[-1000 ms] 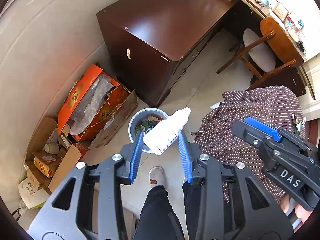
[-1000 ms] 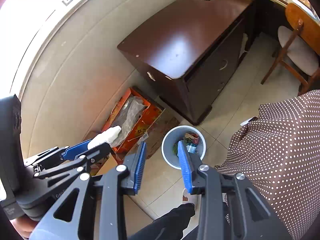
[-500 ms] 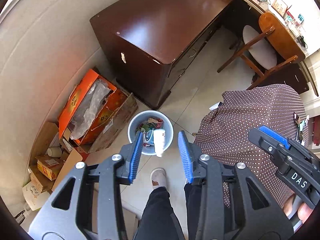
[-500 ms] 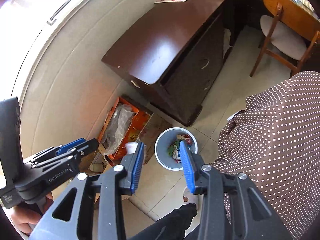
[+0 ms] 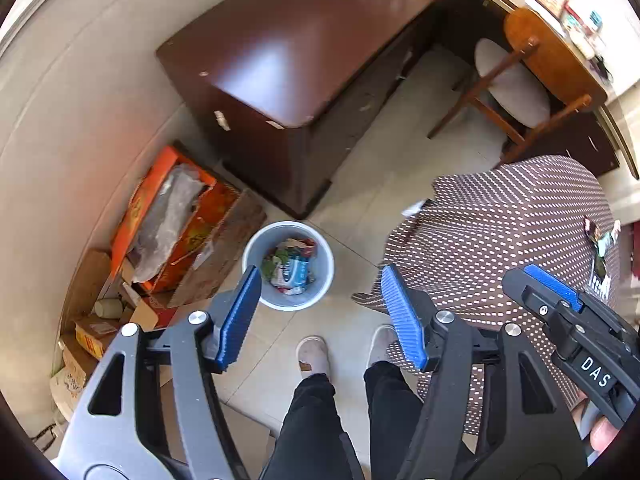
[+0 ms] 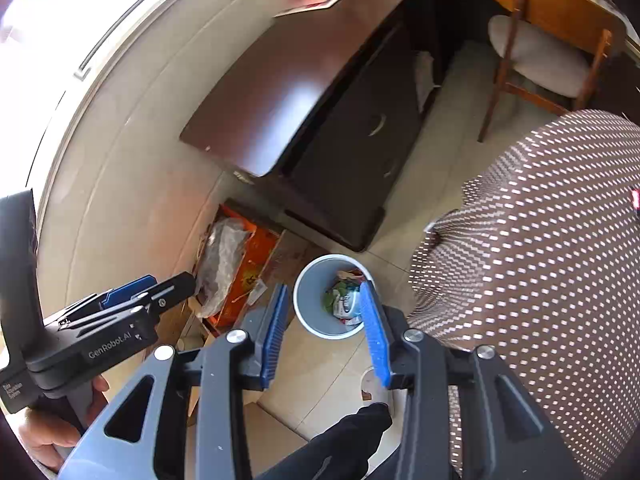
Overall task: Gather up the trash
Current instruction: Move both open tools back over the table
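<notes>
Left gripper hung over the trash bin with its jaws opening wide and nothing between them. Wrappers in the bin were too blurred to read. "DAS" showed on the right gripper's body beside it.

From the right wrist, the right gripper stood partly open and empty above the bin, and the left one read "GenRobot.AI".

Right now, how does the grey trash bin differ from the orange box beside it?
The trash bin is round and pale grey, while the orange box is rectangular and bright orange. The trash bin stands upright on the tiled floor with mixed wrappers inside; the orange box lies tilted against the wall and holds crumpled clear plastic. The bin stands free, while the box sits among other cardboard. Both are open on top.
</notes>
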